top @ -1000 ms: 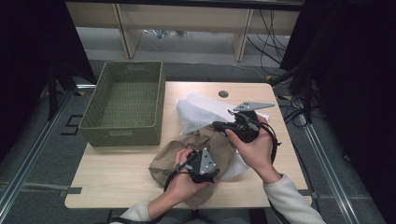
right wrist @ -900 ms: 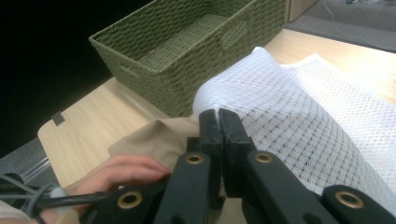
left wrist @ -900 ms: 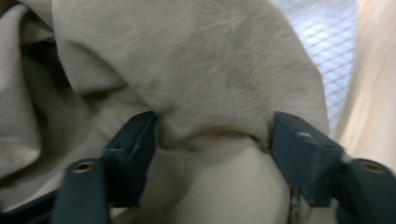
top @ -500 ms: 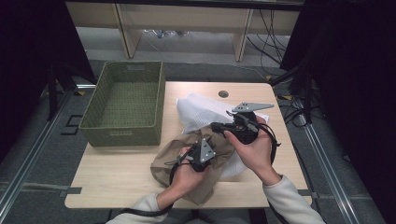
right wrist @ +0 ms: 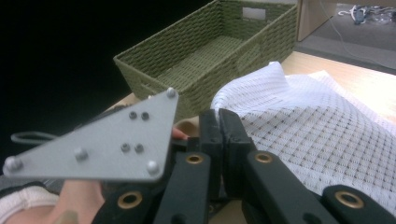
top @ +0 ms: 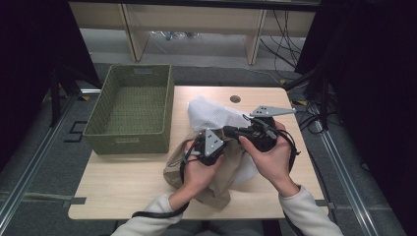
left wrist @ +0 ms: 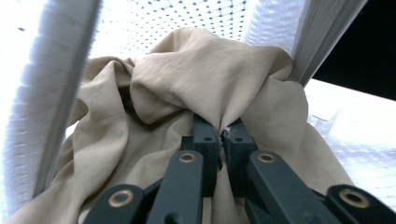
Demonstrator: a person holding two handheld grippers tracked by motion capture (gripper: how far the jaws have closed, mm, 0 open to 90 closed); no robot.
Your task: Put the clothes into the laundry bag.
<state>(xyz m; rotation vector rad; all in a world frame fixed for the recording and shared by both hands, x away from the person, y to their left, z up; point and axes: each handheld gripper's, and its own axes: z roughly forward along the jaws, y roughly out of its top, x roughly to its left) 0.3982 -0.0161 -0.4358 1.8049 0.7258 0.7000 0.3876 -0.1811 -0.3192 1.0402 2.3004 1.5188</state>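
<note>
Wooden table point(top: 123, 182), pale top, rounded corners, small round port near far edge. Green woven basket point(top: 132, 110) at far left of table, nothing inside, handle slot in its end wall.

White mesh laundry bag point(top: 209, 115) lying centre of table, just right of basket, mouth turned toward the person. Beige cloth garment point(top: 216, 182) crumpled at near edge, part of it drawn up against the bag; in the left gripper view, seen bunched between two bright mesh walls, so apparently partway into the bag.

Left gripper point(left wrist: 222, 135): jaws have just been closing, now clenched on a fold of the beige garment, fabric pinched between the tips. Right gripper point(right wrist: 219, 122): jaws pressed together at the edge of the white mesh; appears to pinch the bag's rim, though the cloth between the pads cannot be made out with certainty.

Risks, as judged: thin pinch on the garment likely to slip under pull, dropping the cloth back on the table. Loose folds hanging outside the bag liable to snag on the mesh rim and drag the opening shut. Trailing cable under the left hand could catch in the fabric.

No brand, label or legible writing found on any item.
</note>
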